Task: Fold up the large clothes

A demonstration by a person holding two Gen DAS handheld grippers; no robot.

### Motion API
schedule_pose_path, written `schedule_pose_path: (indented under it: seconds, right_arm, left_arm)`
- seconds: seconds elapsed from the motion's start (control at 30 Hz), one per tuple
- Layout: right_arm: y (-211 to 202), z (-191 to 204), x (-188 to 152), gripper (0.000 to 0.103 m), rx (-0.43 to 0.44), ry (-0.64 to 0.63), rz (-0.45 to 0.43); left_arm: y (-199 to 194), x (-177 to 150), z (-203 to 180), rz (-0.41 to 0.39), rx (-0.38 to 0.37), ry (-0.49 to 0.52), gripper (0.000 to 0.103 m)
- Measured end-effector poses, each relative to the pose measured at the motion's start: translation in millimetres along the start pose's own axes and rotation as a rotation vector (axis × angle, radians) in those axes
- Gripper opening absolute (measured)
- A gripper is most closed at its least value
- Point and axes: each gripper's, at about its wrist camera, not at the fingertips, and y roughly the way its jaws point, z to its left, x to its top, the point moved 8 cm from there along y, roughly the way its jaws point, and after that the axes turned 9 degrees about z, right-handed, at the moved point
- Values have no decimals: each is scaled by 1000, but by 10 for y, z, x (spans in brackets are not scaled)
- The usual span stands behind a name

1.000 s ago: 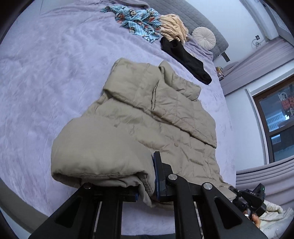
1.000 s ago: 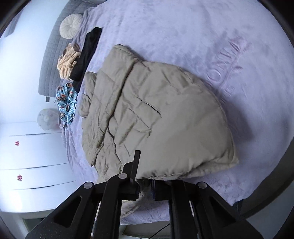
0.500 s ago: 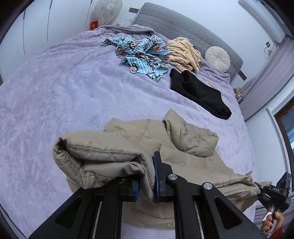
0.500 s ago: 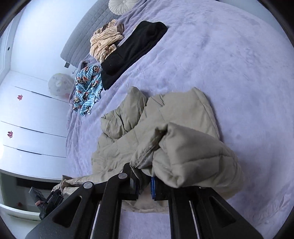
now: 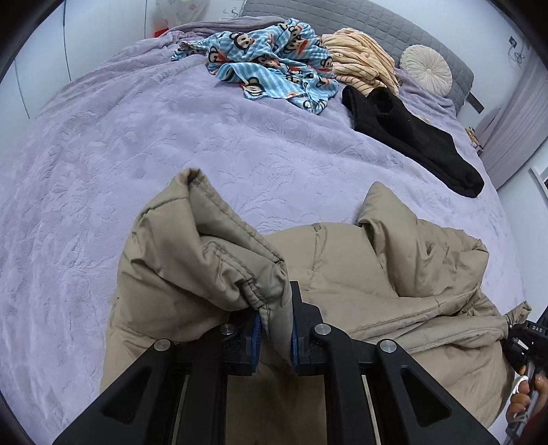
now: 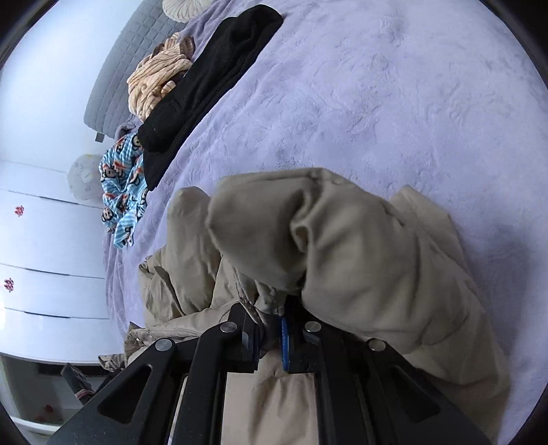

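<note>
Beyond the beige jacket [image 5: 359, 274] — both grippers' jaws clamped on its hem — lie black garment [image 5: 411, 137] and monkey-print cloth [image 5: 274, 65].

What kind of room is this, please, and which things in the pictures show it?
Most likely a bedroom in a home. A wide bed with a lilac blanket fills the view, a grey padded headboard stands behind it, and a round cushion lies near it. White wardrobe-like doors stand beside the bed.
</note>
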Motion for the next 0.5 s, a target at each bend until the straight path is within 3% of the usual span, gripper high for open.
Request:
schedule_pose_path:
  seconds: [0.07,0.1,0.13,0.17,0.2,0.23,0.3,0.33,0.37,0.4,0.43,0.47,0.5]
  right_arm:
    - [31,-22,1,10,18,14,-10]
    - [34,-12,5,12,16,10,-9]
    - [21,11,4,13,8,-5,-2]
    - [-4,48,3,19,-3,-24,5]
    - [-35,86,-4,27,-12,-41,8]
    - [-92,123,-7,32,-19,-53,2]
    - [-260,234,-23,72,-24,-81,-26]
    - [-354,298,-42,72,-32,-103,-50]
    - [-454,394,-87,71,-48,-146,-79]
    - [-481,498,-148,57,-52,-197,-83]
    - [-457,584,-224,44,-63,-248,-72]
    - [-374,648,-302,26,-89,-293,-44]
    - [-244,687,-369,23,-116,-334,-7]
  left_arm:
    - [-17,-11,20,-10,-10,2,19]
    - [-69,-20,24,-19,-11,7,29]
    - [-163,-20,29,-38,-7,22,50]
    - [-271,-16,43,-61,0,32,66]
    - [-424,-7,74,-104,18,37,89]
    - [-568,8,104,-144,32,38,94]
    - [-752,26,131,-171,36,50,94]
    - [-779,38,145,-162,33,48,93]
    - [-764,41,144,-145,24,48,93]
    - [-707,39,116,-119,8,56,89]
    - [-610,34,54,-86,-10,83,69]
    - [-513,9,-14,-52,-12,110,58]
    - [-343,-4,-85,-11,11,137,43]
